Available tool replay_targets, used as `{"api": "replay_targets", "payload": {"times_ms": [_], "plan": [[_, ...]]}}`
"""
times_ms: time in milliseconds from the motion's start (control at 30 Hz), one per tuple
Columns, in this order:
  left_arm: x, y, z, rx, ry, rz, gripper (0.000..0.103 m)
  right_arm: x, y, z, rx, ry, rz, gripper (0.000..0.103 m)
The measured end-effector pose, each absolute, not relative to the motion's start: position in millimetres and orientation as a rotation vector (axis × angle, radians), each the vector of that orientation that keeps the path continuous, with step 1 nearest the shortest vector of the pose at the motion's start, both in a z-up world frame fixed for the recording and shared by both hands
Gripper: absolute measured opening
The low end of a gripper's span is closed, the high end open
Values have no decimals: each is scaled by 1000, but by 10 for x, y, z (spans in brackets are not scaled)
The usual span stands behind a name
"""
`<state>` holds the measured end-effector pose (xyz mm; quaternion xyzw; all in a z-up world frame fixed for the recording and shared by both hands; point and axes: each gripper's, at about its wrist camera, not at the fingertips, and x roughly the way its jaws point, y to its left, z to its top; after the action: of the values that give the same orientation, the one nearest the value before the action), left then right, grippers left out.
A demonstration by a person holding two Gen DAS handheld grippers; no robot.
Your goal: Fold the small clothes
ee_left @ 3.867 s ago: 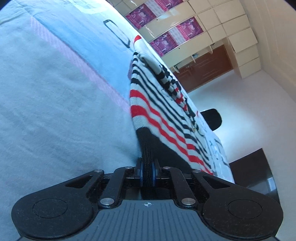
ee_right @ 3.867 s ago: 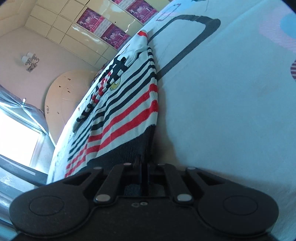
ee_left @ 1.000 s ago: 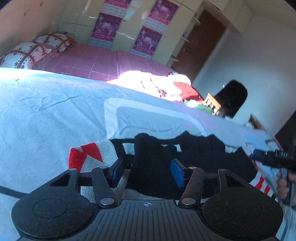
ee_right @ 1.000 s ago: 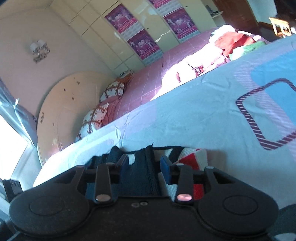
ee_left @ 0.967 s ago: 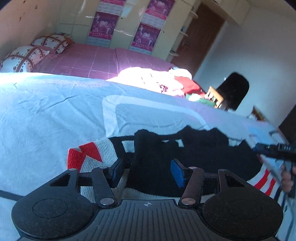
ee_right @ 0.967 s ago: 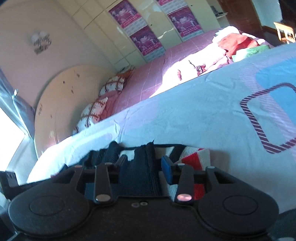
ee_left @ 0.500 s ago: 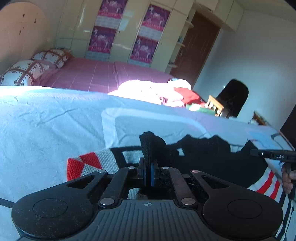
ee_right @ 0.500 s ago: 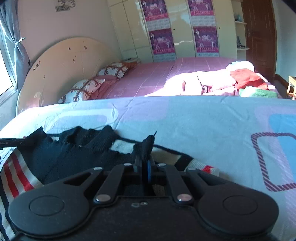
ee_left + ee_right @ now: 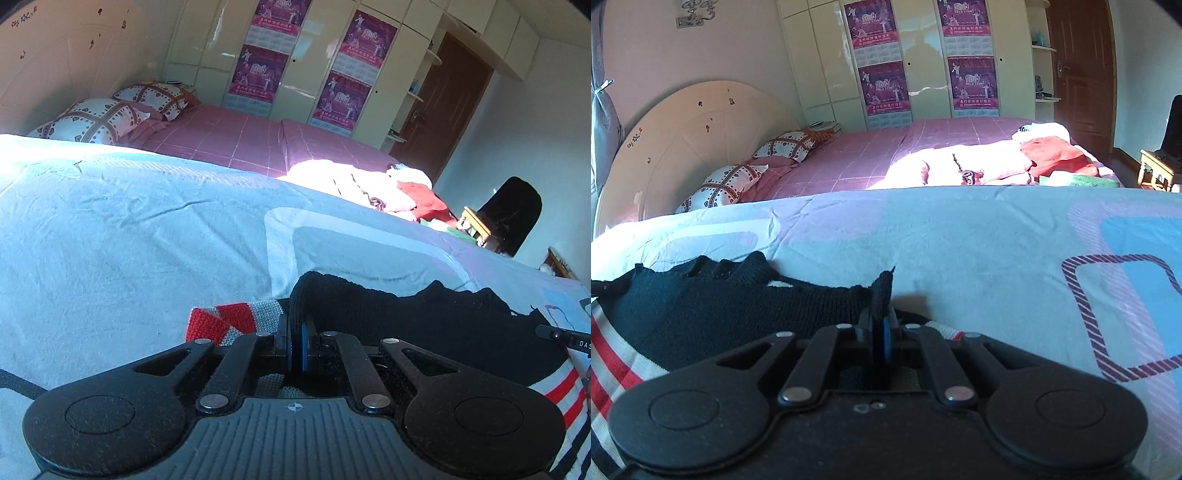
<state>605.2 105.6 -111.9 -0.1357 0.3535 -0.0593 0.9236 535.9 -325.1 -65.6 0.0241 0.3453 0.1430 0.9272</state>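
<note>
Item: sweater (image 9: 424, 332) — small knit, black band over red, white and dark stripes.
Place: flat on the pale blue sheet (image 9: 129, 236), at its near side; pink bed (image 9: 857, 162) well beyond.
Long axis: black band runs crosswise between the two grippers, from left corner to right corner.
Left gripper (image 9: 296, 345): shut tight on a ridge of black band, blue pads pressed together with knit between them.
Left corner: red and white stripe patch just beside the pinch, toward the left of the left wrist view.
Right gripper (image 9: 878, 338): likewise clamped — a black peak of band stands up out of the jaws.
Right corner: sliver of striped knit showing just past the right finger, flat on the sheet.
Thing relative to jaws: band inside both pinches; body spreads from each toward the other gripper and back under the rigs.
Slack: band between the pinches lies in loose bumps, not taut.
Nearer hand: neither — one at each end of the same edge.
Key relation: sweater body lies behind and below the pinched edge, open sheet lies ahead.
Likely step: edge held at both corners, ready for lifting and carrying over the body — a judgement only.
Need: both ends raised together, level, band drawn straight.
Risk: uneven lift skews the fold; thin pinch may slip.
Elsewhere: heap of clothes (image 9: 1015, 158) on the pink bed, untouched.
</note>
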Motion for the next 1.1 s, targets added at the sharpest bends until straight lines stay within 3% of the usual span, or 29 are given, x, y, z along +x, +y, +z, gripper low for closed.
{"api": "replay_targets", "payload": {"times_ms": [133,167,200,233,267,400,467,567,633,733,900,1000,1100], "plan": [[6091,971,-1064,-212,745,-111,10,5392,-3260,-583,56,745,309,7],[6085,972,-1029,-206,749,-104,25,5363,-3283,-532,67,748,305,11],[6064,985,-992,-211,751,-95,40,5296,-3315,-463,73,737,282,23],[5966,1024,-906,-212,727,-74,66,5200,-3352,-376,63,712,251,27],[5837,1047,-813,-199,669,-50,77,5103,-3379,-313,55,699,241,28],[5476,947,-549,-150,585,-85,77,4759,-3140,-187,23,685,341,20],[5459,650,-503,-111,602,-187,71,4698,-2772,-224,-23,693,414,19],[5491,99,-562,-3,642,-295,71,4708,-2210,-319,-75,705,477,20],[5519,-122,-626,26,656,-312,71,4697,-1964,-350,-122,659,497,27],[5644,-161,-738,-16,695,-265,71,4830,-1772,-494,-183,725,509,26],[5582,70,-908,27,707,-196,71,4840,-1970,-531,-312,688,393,27],[5532,234,-887,22,695,-205,64,4928,-2504,-528,-219,706,301,33],[5530,275,-853,63,694,-172,65,4936,-2760,-494,-255,703,209,29]]}}
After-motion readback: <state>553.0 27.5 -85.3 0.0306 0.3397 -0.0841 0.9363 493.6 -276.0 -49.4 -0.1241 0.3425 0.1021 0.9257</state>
